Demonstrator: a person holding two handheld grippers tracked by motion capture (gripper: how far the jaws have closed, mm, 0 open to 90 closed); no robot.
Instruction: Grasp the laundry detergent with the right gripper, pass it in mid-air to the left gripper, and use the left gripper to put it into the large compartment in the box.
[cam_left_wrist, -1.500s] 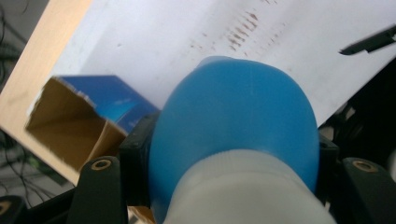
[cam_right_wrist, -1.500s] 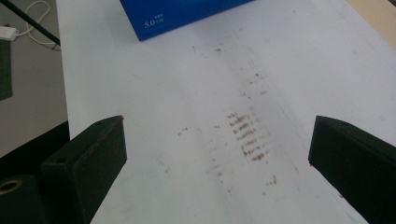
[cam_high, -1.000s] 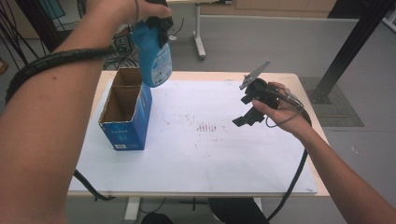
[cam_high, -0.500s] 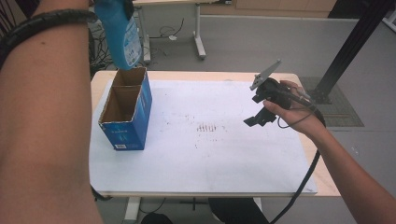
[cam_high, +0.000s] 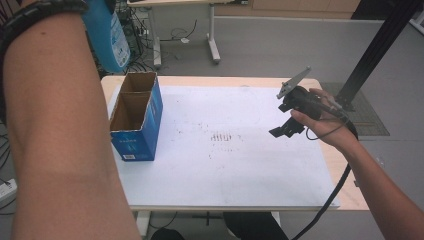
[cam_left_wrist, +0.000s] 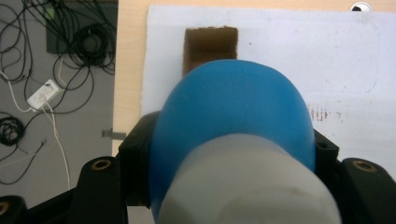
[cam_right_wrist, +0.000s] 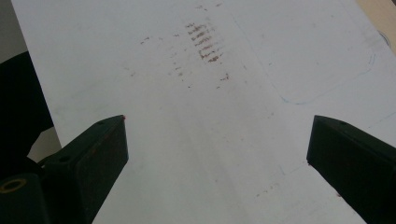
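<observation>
A blue bottle with a pale label hangs high over the table's far left corner. In the left gripper view its rounded blue body sits between the two black jaws of my left gripper, which is shut on it. Below it stands an open blue cardboard box, whose brown inside I see just past the bottle. My right gripper hovers over the right side of the white sheet, tilted down. Its jaws stand wide apart with nothing between them.
A white sheet covers most of the wooden table, with brown smudges near its middle. A forearm fills the left of the high view. Cables and table legs lie on the floor beyond the far edge.
My left hand has carried the bottle up and to the left, from above the box toward the high view's top left corner. The right gripper has drifted slightly right.
</observation>
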